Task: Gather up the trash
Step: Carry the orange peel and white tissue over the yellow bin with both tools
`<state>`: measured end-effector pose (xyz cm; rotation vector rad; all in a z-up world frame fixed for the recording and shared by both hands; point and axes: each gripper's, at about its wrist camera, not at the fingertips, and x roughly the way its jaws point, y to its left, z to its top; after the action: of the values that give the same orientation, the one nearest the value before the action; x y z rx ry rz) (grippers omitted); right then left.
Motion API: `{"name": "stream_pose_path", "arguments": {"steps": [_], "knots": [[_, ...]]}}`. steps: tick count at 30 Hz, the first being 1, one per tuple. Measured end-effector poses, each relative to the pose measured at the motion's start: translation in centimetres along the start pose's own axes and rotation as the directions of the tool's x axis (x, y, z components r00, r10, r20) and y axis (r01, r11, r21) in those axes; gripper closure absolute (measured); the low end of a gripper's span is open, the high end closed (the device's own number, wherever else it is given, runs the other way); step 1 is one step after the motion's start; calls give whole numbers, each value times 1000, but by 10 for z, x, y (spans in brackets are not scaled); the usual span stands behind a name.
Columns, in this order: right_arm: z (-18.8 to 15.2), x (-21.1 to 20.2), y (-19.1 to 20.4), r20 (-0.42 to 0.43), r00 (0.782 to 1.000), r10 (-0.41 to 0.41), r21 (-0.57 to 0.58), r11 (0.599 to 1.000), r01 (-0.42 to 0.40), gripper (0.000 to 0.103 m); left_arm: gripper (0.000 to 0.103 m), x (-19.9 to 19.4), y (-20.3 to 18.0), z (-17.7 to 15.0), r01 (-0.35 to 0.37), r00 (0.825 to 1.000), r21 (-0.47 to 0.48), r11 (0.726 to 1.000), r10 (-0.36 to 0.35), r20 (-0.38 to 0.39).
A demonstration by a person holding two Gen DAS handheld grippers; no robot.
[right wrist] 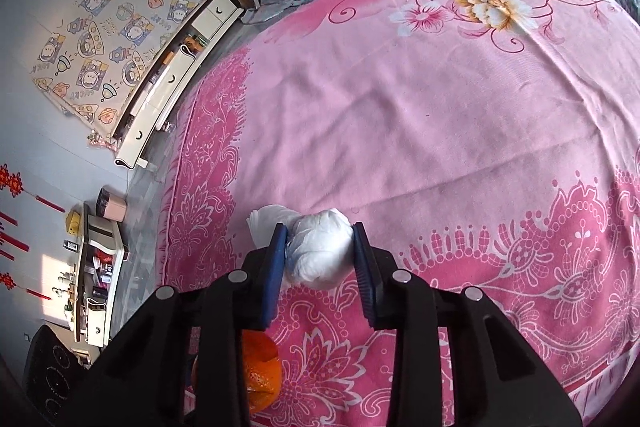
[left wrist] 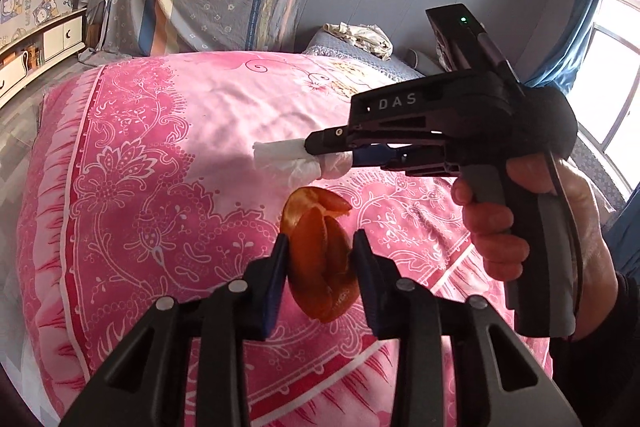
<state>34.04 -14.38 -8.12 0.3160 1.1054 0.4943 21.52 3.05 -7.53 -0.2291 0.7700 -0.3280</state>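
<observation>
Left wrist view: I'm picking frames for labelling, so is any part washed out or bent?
Left wrist view: window at right blown out white, pink floral bedsheet bulges from fisheye, orange peel sharp. Right wrist view: evenly lit, white crumpled tissue sharp.

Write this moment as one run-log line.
left gripper: shut on orange peel | right gripper: shut on tissue wad | both above pink bedspread
</observation>
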Motion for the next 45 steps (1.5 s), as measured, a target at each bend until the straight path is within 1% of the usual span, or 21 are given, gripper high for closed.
{"name": "stream_pose_path", "arguments": {"steps": [5,10,15,20,25,28,31,33,36,39,42,45], "knots": [[-5,-40,0,69,998,-4,3,1000,4,73,72,-24,-9,3,11,999,11,1000,-11,40],[-16,-91,-3,164,986,-8,8,1000,6,72,72,-53,-26,9,21,995,20,1000,-23,97],[-34,-146,-2,263,965,-16,11,1000,14,72,72,-83,-52,12,29,987,54,998,-38,155],[-59,-201,-6,353,935,-25,12,1000,23,72,72,-111,-84,9,34,977,106,994,-55,204],[-94,-255,-18,449,893,-38,37,999,24,72,72,-133,-111,3,57,970,147,987,-90,228],[-120,-284,-27,501,864,-56,59,998,31,72,72,-146,-126,-2,78,962,172,982,-119,246],[-148,-311,-37,547,834,-72,75,996,37,72,72,-155,-144,-8,80,955,207,975,-134,263],[-170,-327,-47,574,814,-86,99,994,36,72,72,-160,-155,-12,100,951,226,969,-161,266],[-200,-345,-62,604,790,-105,133,991,30,72,72,-165,-173,-19,130,946,259,957,-198,257],[-231,-364,-70,643,749,-159,168,984,65,72,72,-167,-191,-26,156,942,290,944,-231,244],[-260,-381,-80,677,709,-198,206,976,76,72,72,-167,-209,-32,182,939,315,931,-260,227],[-288,-397,-90,706,661,-255,252,962,103,72,72,-168,-226,-38,203,935,345,916,-286,210]]}}
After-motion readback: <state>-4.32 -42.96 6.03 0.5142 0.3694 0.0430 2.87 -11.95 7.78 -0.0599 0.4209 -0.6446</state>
